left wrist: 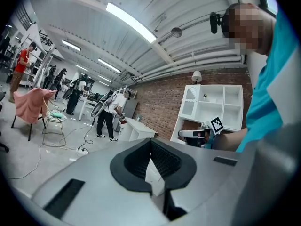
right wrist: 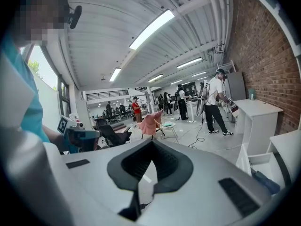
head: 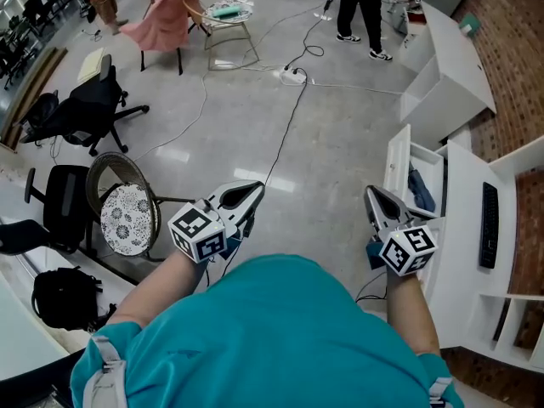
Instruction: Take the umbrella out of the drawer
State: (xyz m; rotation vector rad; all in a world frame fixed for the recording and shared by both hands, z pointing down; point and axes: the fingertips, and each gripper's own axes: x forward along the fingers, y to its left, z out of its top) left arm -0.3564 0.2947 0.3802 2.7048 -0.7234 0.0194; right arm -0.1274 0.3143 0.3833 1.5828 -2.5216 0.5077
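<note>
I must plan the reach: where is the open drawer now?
In the head view the open drawer is at the right, pulled out of the white cabinet, just beyond the right hand-held gripper; a dark blue thing lies inside it.

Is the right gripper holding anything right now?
No, the right gripper has its jaws shut together with nothing between them, while a blue thing lies in the open drawer.
</note>
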